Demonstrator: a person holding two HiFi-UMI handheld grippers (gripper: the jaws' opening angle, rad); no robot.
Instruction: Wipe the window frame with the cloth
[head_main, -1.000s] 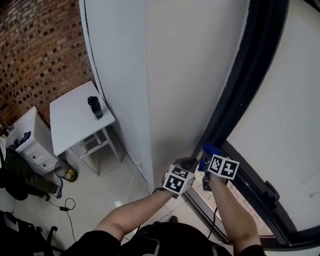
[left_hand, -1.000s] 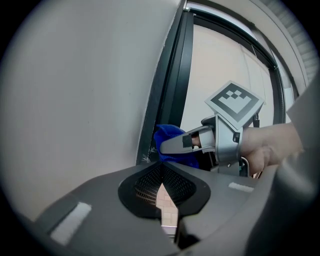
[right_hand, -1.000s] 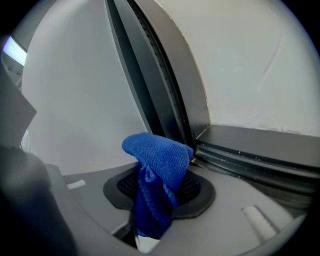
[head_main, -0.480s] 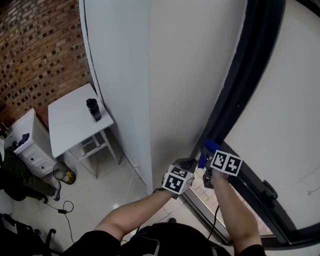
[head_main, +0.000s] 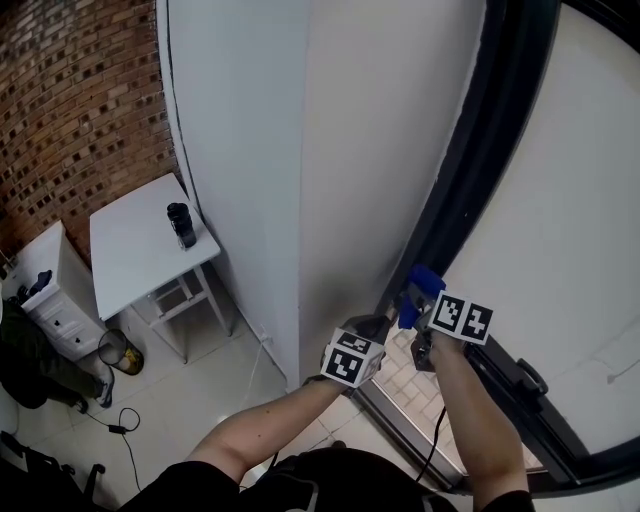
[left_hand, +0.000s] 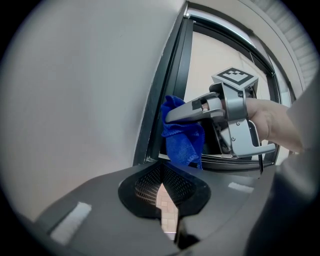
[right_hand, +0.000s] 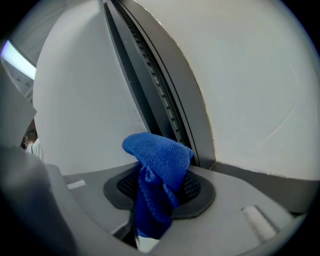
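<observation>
Right gripper (head_main: 420, 318) clenches crumpled blue microfibre cloth (right_hand: 157, 160); press firmly along black window frame (head_main: 470, 170) toward 12 o'clock. Left gripper (left_hand: 161, 186) closed, empty.

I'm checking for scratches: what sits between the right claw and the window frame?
Only the blue cloth, pinched in the right claw and bunched toward the dark window frame; the right gripper view shows it.

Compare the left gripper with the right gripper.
The right gripper is shut on the blue cloth; the left gripper is shut on nothing. The right gripper sits at the dark window frame; the left gripper hangs back, beside the white wall. Both carry marker cubes.
</observation>
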